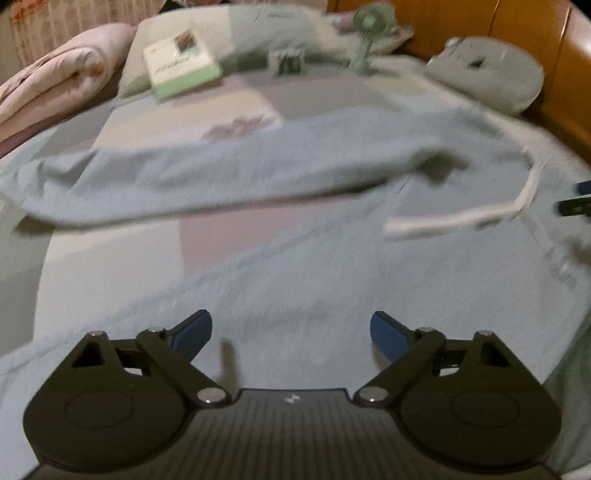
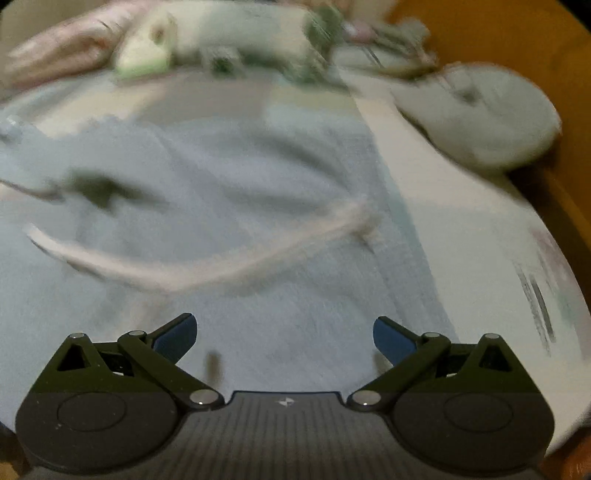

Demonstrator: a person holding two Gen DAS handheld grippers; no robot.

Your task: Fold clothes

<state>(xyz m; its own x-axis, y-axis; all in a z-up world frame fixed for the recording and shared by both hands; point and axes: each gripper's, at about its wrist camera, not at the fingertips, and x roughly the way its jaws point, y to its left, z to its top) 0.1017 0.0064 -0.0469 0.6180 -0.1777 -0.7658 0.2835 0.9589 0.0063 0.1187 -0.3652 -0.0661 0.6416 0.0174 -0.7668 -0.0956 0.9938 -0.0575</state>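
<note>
Pale blue shirt point(image 1: 295, 258), soft, limp, light; pinch at sleeve point(image 1: 184, 177) edge; left gripper point(image 1: 291, 332) and right gripper point(image 2: 284, 334) spread, empty.

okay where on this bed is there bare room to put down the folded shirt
Bare sheet shows in the left view between the sleeve and the shirt body, toward the left edge, and beyond the sleeve short of the book. In the right view a white strip runs right of the shirt. The head end is crowded: book, fan, quilt, round cushion.
</note>
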